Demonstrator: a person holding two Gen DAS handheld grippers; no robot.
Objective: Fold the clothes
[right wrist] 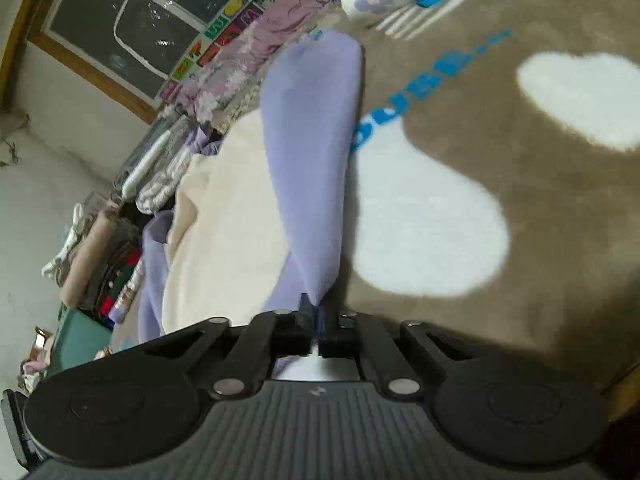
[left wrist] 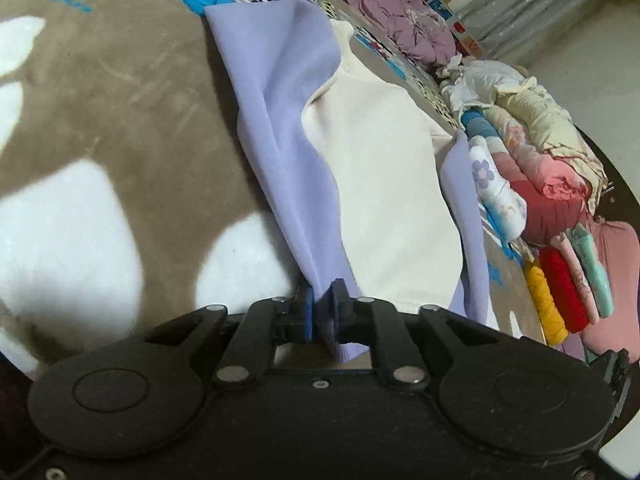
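A brown plush blanket (left wrist: 120, 92) with white patches and blue lettering covers the work surface; beyond it runs a strip of colourful letter tiles (right wrist: 224, 28); a wood-framed window (right wrist: 132, 24) with dark, glinting panes sits in a pale wall (right wrist: 60, 152); pale floor (left wrist: 580, 92) shows at the side.

We look from two cameras, one on each of the tongs. The left camera sits just behind the left tongs (left wrist: 323, 300) and looks forward and down, very close to the brown blanket (left wrist: 120, 120). Its right side shows piles of clothes (left wrist: 552, 184). The right camera sits behind the right tongs (right wrist: 316, 312), tipped sideways, with a window (right wrist: 120, 28) at its top left. Both cameras see the purple and cream garment (left wrist: 360, 168) and the blanket.
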